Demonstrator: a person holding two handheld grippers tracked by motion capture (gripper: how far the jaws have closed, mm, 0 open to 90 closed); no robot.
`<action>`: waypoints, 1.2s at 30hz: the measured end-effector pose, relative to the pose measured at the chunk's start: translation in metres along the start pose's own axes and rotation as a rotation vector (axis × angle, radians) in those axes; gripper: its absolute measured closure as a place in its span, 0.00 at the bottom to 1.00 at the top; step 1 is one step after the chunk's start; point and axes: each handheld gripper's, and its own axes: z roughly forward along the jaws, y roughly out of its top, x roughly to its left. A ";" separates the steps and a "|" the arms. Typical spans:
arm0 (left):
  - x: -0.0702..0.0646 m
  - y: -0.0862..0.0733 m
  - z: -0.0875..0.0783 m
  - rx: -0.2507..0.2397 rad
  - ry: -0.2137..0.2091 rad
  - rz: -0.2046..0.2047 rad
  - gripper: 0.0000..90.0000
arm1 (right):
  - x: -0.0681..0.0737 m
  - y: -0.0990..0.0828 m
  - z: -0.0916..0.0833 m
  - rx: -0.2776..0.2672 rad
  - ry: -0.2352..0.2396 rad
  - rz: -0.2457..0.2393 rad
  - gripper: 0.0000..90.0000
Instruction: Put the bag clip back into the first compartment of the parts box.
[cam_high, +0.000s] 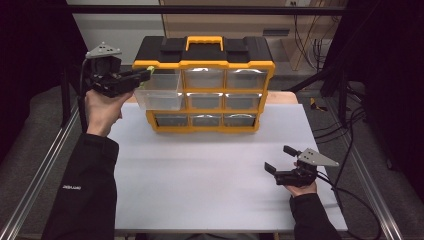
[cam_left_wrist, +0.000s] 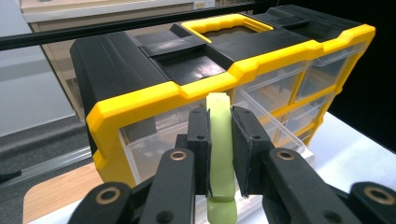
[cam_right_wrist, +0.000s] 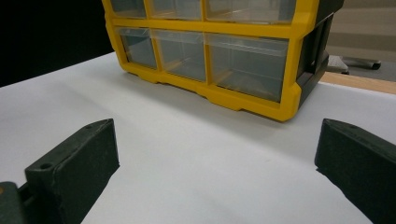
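With our left gripper (cam_left_wrist: 219, 154) clamped on the pale green piece (cam_left_wrist: 220, 140) at upper left, beside the pulled-out drawer (cam_high: 159, 90), we centre it over the drawer before letting go, while our right gripper (cam_high: 285, 159) waits wide open at lower right.

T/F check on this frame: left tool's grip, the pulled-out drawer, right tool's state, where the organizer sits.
1. The left tool is shut on a pale green flat piece. True.
2. The top-left clear drawer of the yellow and black plastic drawer organizer is pulled out. True.
3. The right tool is shut on a drawer. False: its jaws stand open over the white table top, holding nothing.
4. The organizer lies on its back. False: it stands upright, handle on top.
5. The left tool rests on the table. False: it is held up beside the pulled-out drawer.
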 end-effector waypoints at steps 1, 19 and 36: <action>0.001 0.000 0.003 0.001 -0.001 0.002 0.86 | 0.000 0.000 0.000 0.001 0.000 0.000 0.00; 0.005 -0.008 0.027 0.045 0.005 0.013 0.86 | 0.000 0.000 0.000 0.001 0.001 0.001 0.00; 0.001 -0.012 0.029 0.071 0.030 0.036 0.86 | 0.000 0.000 0.000 0.000 0.002 0.001 0.00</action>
